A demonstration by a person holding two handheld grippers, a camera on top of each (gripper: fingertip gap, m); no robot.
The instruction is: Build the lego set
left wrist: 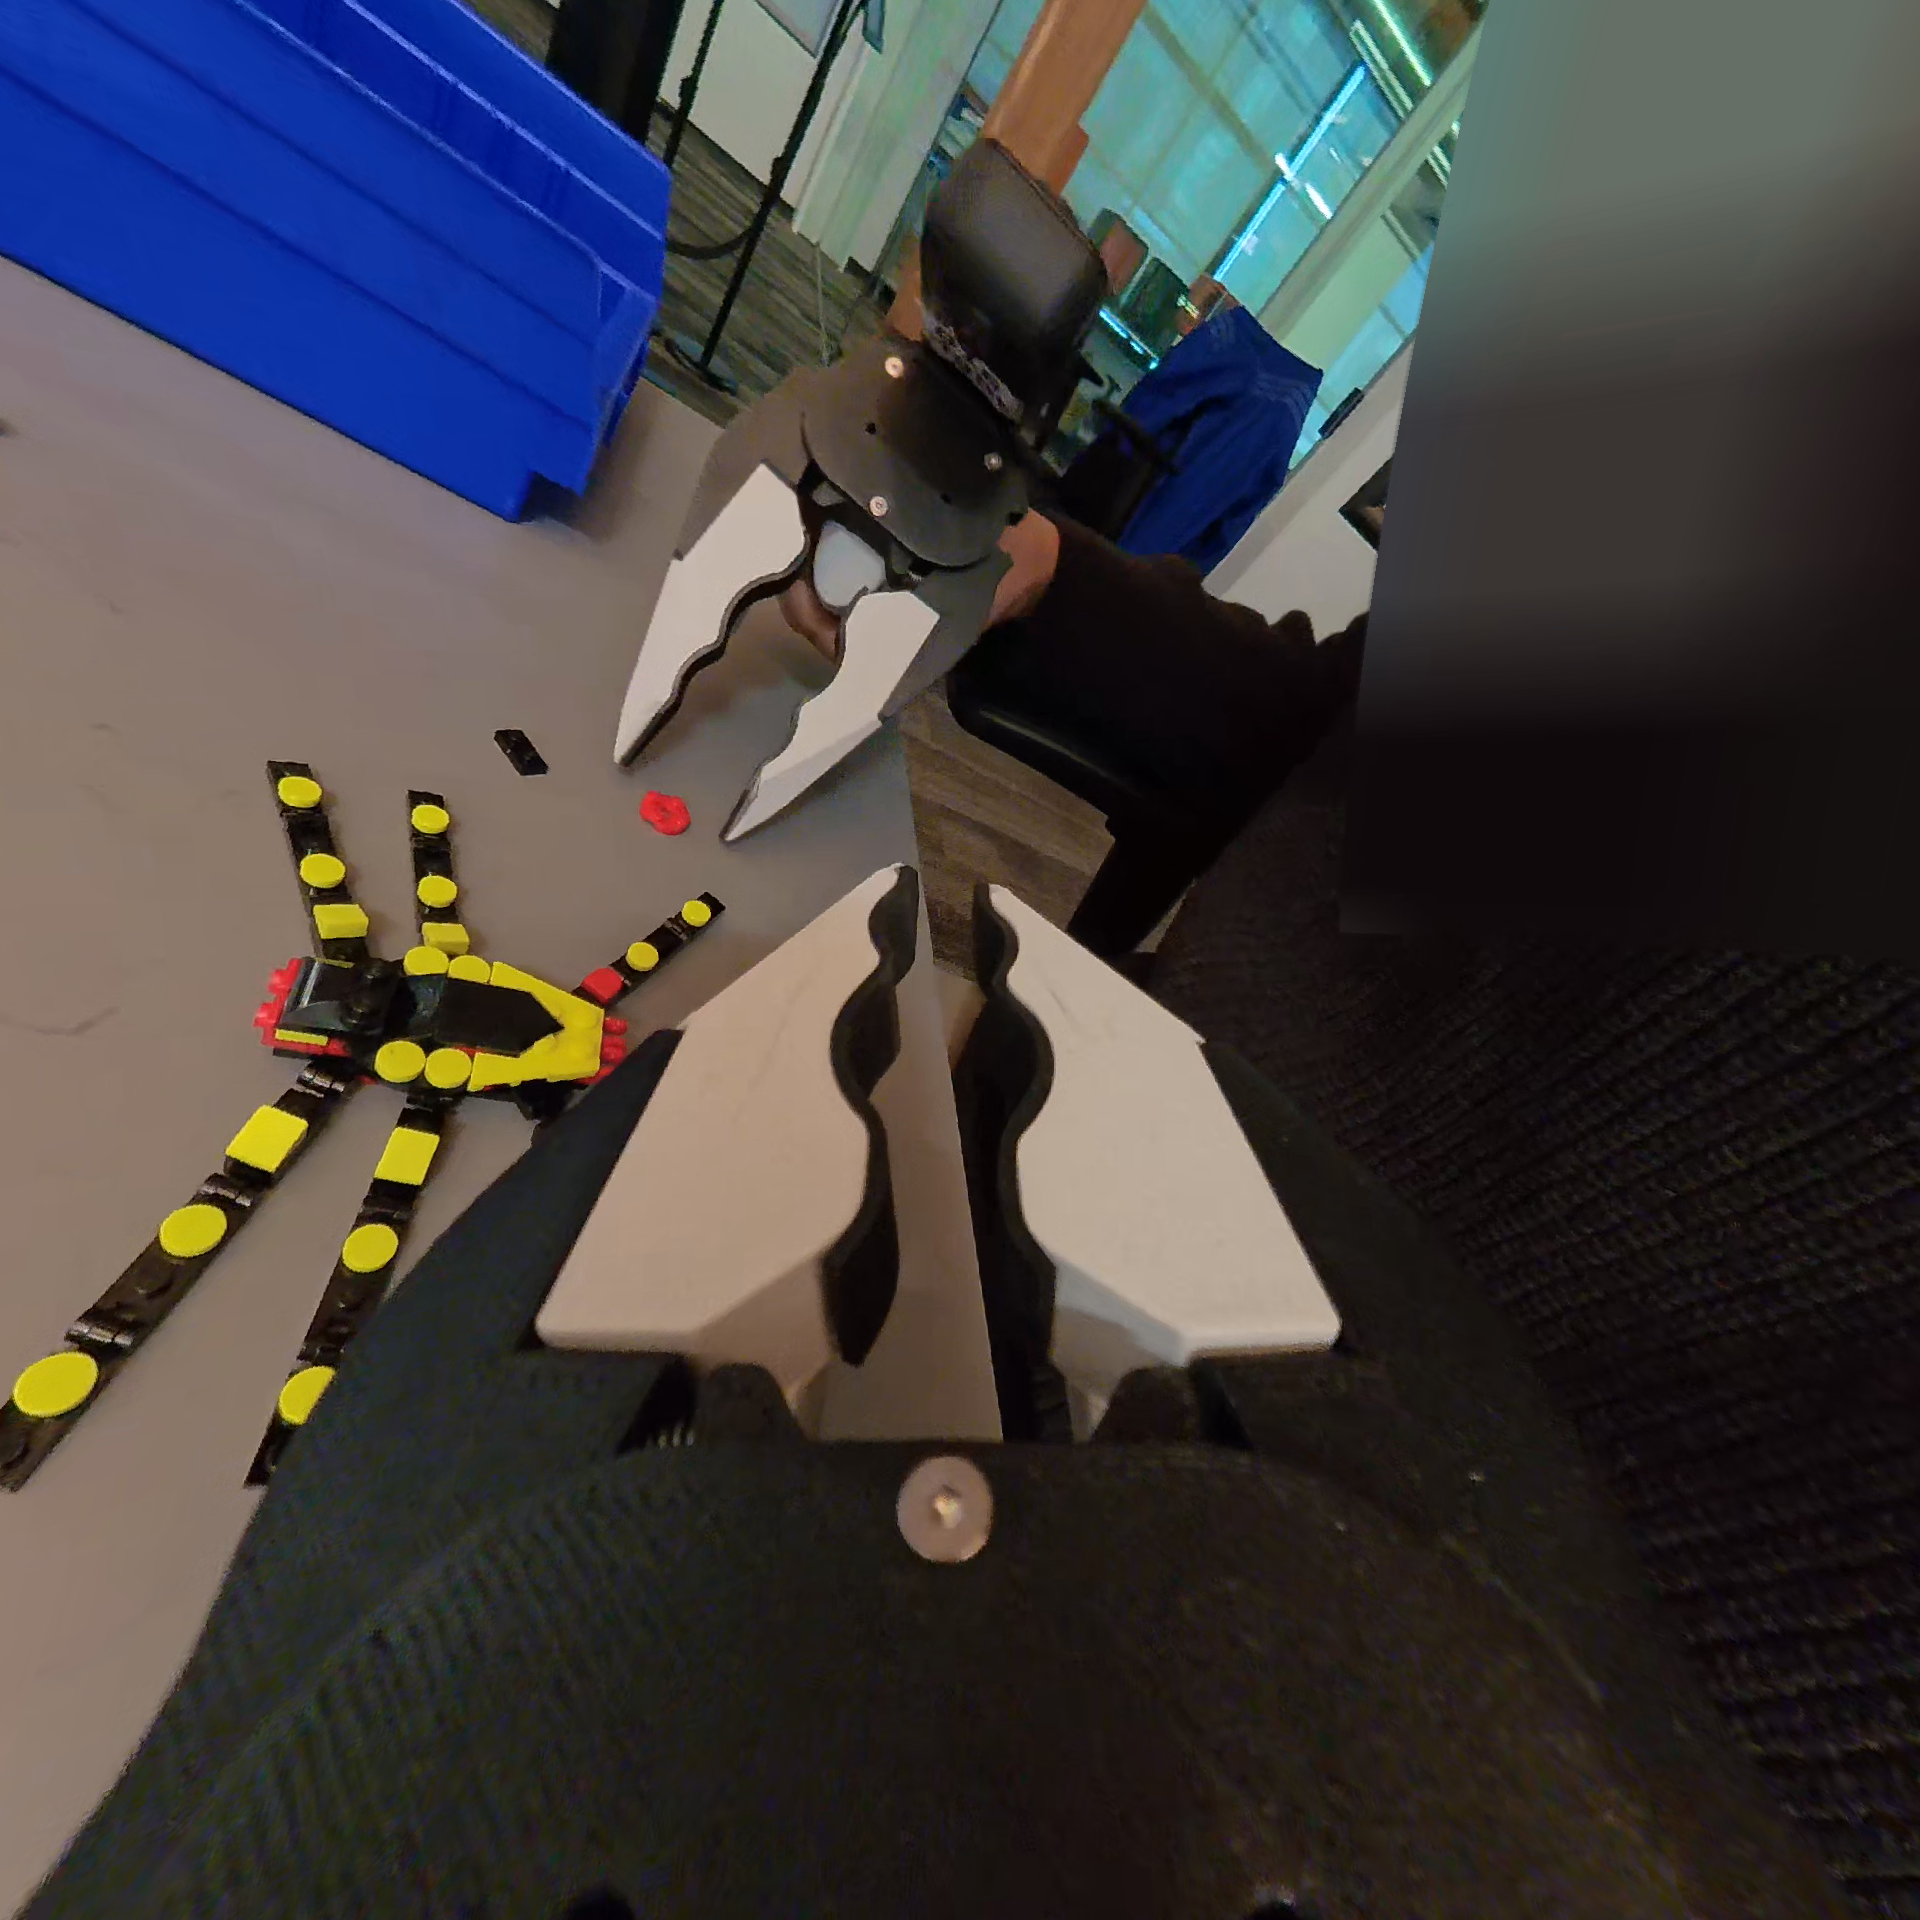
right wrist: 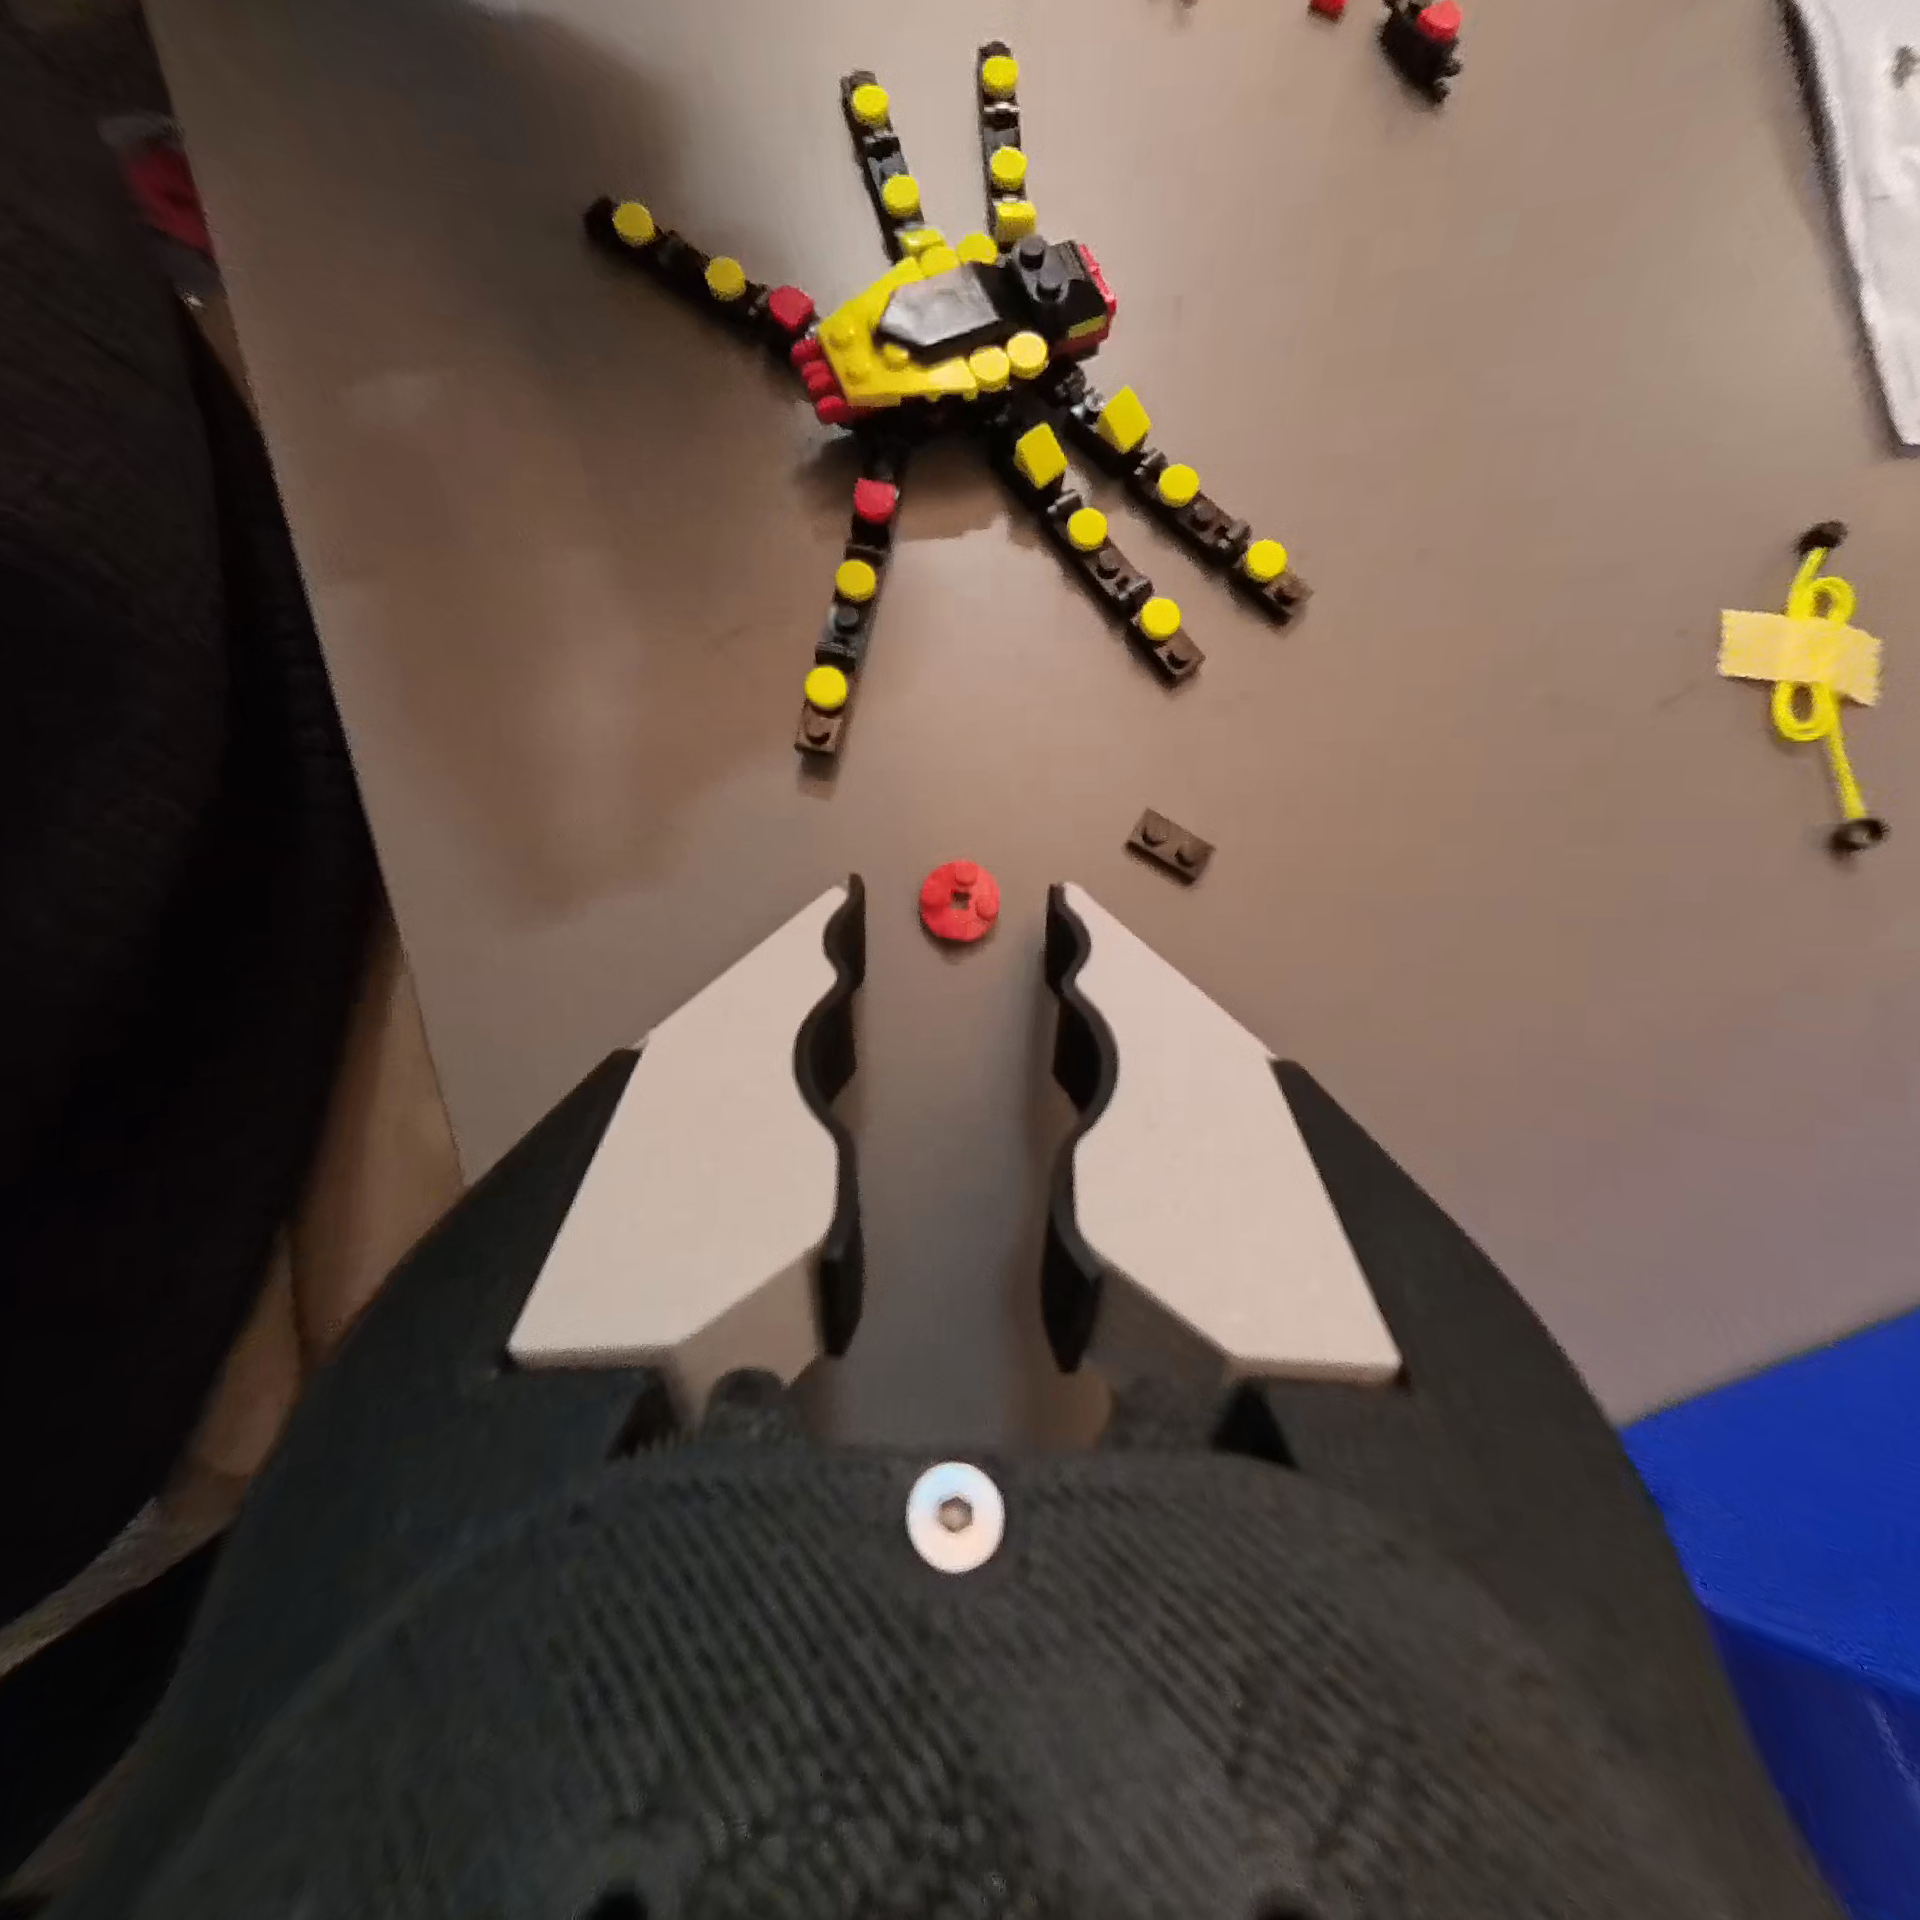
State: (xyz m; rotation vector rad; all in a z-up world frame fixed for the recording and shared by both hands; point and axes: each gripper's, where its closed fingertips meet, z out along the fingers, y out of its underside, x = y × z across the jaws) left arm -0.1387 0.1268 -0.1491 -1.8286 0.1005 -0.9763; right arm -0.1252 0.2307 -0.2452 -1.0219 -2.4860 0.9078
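Observation:
A black, yellow and red lego spider (right wrist: pixel 956 332) lies flat on the grey table (right wrist: pixel 1455 935), its legs spread out; it also shows in the left wrist view (left wrist: pixel 447 1023). A small red round plate (right wrist: pixel 959 902) lies on the table between the fingertips of my right gripper (right wrist: pixel 954 891), which is open and not gripping it. The left wrist view shows that gripper (left wrist: pixel 675 795) tips-down at the red plate (left wrist: pixel 665 812). My left gripper (left wrist: pixel 943 885) is shut and empty, by the table's edge right of the spider.
A loose black two-stud plate (right wrist: pixel 1171 845) lies just right of the red plate. A taped yellow cord (right wrist: pixel 1803 665), a paper sheet (right wrist: pixel 1870 208) and small red and black pieces (right wrist: pixel 1423 42) lie farther off. Blue bins (left wrist: pixel 312 229) stand behind. A black chair (left wrist: pixel 1558 1247) is beyond the table edge. The tips of one gripper are about 15 centimeters away from the tips of the other.

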